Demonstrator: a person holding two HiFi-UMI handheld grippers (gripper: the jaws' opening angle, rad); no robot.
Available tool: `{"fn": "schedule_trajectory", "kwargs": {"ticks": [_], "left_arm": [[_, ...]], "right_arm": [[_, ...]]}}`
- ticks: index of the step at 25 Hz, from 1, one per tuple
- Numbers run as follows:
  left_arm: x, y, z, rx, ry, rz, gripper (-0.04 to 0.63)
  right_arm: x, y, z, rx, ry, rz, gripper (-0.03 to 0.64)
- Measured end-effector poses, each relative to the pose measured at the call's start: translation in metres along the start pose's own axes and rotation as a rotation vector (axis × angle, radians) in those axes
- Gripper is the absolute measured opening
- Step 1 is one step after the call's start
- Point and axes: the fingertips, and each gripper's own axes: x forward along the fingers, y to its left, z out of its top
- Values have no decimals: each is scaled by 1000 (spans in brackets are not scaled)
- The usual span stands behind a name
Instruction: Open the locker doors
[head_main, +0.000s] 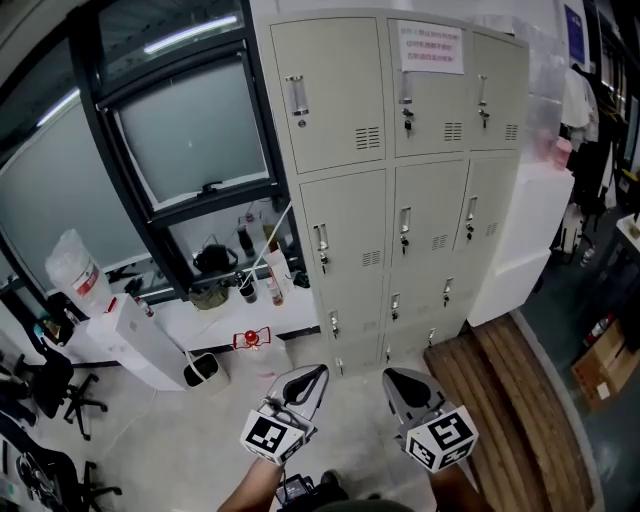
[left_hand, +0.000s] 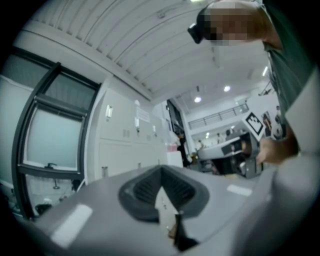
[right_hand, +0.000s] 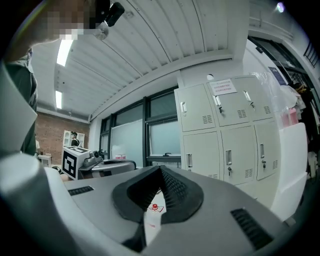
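Open floor (head_main: 355, 385) before shut locker doors (head_main: 430, 205)

The locker (head_main: 400, 180) stands ahead of me, just right of the window (head_main: 190, 130). It is pale beige metal with three columns of doors (head_main: 345, 95). Every door I can see is shut flush. Each carries an upright silver handle (head_main: 296, 100) and vent slots (head_main: 368, 138). A paper notice (head_main: 431, 47) is stuck on the top middle door.
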Motion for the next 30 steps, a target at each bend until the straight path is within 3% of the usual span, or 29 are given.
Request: {"fn": "schedule_trajectory", "kwargs": {"ticks": [20, 30], "left_arm": [[99, 146, -56, -86, -6, -41, 0], [133, 184, -72, -110, 14, 25, 0]], "right_arm": [[149, -75, -11, -4, 58, -88, 0], [215, -113, -19, 2, 95, -7, 0]]}}
